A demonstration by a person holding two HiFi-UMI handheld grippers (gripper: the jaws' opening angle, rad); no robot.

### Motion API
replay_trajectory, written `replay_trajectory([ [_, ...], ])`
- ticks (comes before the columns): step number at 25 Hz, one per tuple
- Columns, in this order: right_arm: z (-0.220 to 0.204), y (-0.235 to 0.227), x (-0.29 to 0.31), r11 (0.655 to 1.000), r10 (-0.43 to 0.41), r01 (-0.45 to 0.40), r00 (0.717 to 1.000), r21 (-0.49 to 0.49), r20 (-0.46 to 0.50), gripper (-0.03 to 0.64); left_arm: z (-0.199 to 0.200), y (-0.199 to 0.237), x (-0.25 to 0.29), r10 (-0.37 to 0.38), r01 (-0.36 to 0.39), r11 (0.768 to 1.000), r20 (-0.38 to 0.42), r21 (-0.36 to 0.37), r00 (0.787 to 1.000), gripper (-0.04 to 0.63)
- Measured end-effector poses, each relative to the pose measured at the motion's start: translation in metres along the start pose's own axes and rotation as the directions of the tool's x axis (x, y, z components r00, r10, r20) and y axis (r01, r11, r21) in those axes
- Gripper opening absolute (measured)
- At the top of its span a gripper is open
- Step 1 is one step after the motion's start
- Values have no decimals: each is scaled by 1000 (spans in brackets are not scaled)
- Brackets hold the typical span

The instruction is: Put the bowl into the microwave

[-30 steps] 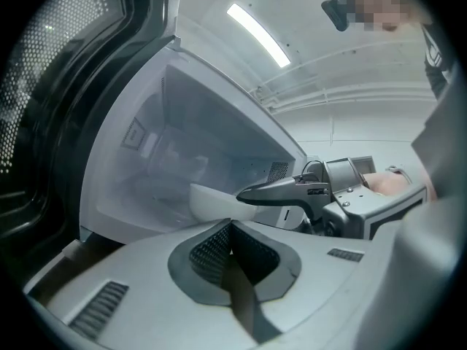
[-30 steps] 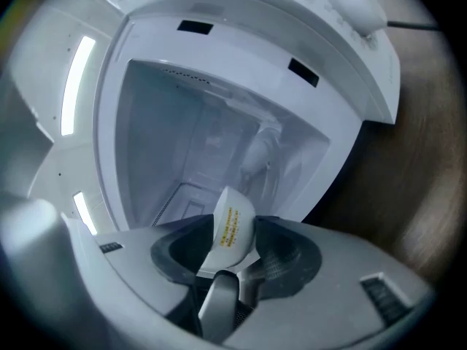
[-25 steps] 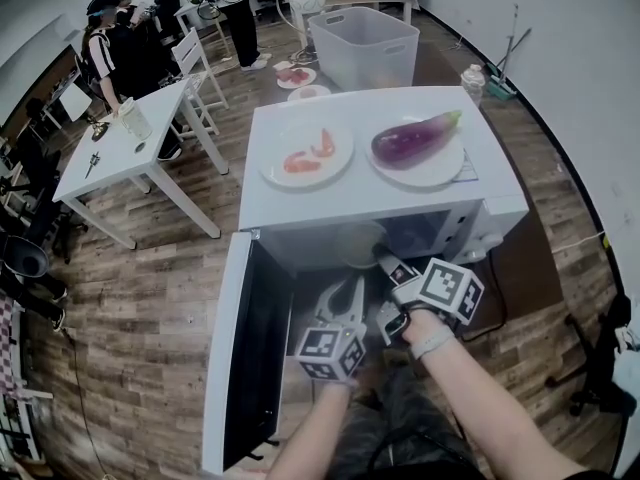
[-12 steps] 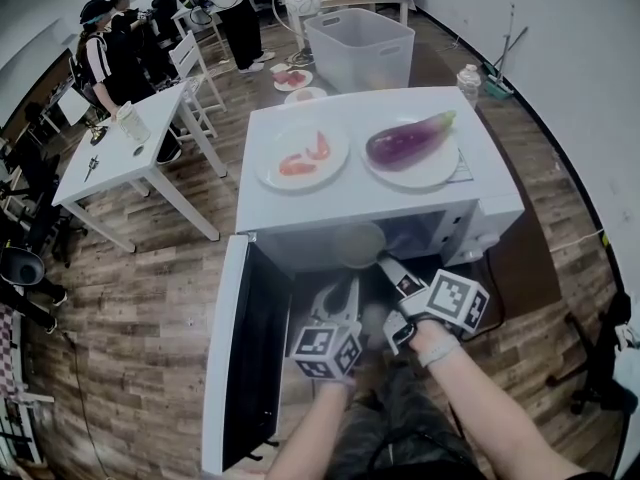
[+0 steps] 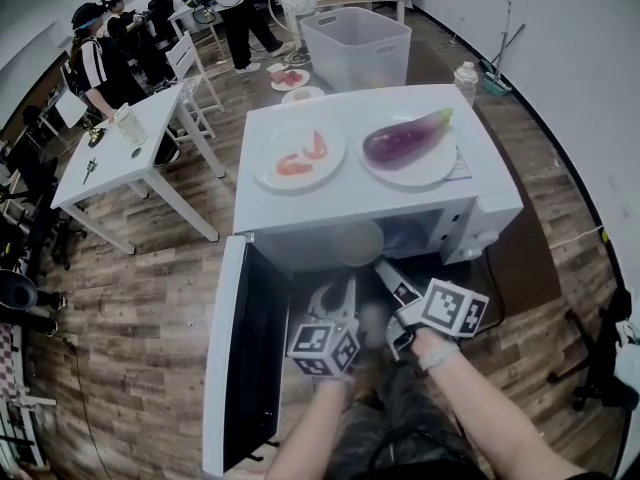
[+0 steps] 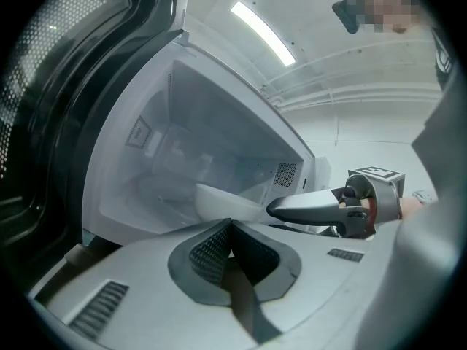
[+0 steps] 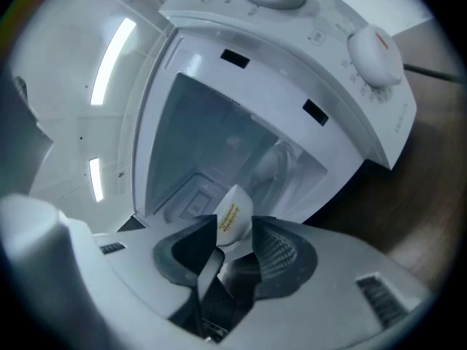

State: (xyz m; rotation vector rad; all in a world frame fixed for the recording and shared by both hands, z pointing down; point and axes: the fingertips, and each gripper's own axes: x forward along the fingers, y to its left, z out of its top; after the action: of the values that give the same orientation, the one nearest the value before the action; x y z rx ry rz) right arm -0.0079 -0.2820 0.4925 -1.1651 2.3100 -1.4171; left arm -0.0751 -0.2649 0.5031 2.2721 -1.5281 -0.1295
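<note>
A white bowl point(image 5: 358, 241) hangs at the mouth of the open white microwave point(image 5: 350, 196), just inside the cavity. My right gripper point(image 5: 381, 265) reaches in from the lower right. Its jaws have just been closing, with the bowl's rim point(image 7: 235, 214) between the pads, and are shut on it. The left gripper view shows the bowl point(image 6: 219, 201) from the side with a right finger point(image 6: 306, 205) at its edge. My left gripper point(image 5: 338, 291) hovers level below the opening, left of the right one. Its pads point(image 6: 211, 250) meet with nothing between them.
The microwave door point(image 5: 250, 358) hangs wide open at the left. A plate of shrimp point(image 5: 300, 155) and a plate with an eggplant point(image 5: 405, 140) rest on the microwave's top. Behind stand a grey bin point(image 5: 360, 43), a white table point(image 5: 120, 148) and people at the far left.
The right gripper has rolled a little while keeping the bowl at the microwave's mouth. The left gripper has stayed where it was.
</note>
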Motion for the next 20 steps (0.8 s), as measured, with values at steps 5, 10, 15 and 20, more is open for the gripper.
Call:
replay_trajectory([
  [5,-4,2,0,996,-6,5,1000,-93,-10,102,1,1,0,0,0,1000,-5,1,1000,2],
  [10,-10,3,4,993,-1,-2,1000,-121,-24,64,1,4,0,3,-3,1000,-14,7,1000,2],
  [15,-10,5,9,991,-3,-2,999,-135,-36,23,3,5,2,0,0,1000,-17,9,1000,2],
  [20,-12,5,15,992,-2,-4,999,-129,-47,23,3,8,6,-2,2,1000,-20,-2,1000,2],
])
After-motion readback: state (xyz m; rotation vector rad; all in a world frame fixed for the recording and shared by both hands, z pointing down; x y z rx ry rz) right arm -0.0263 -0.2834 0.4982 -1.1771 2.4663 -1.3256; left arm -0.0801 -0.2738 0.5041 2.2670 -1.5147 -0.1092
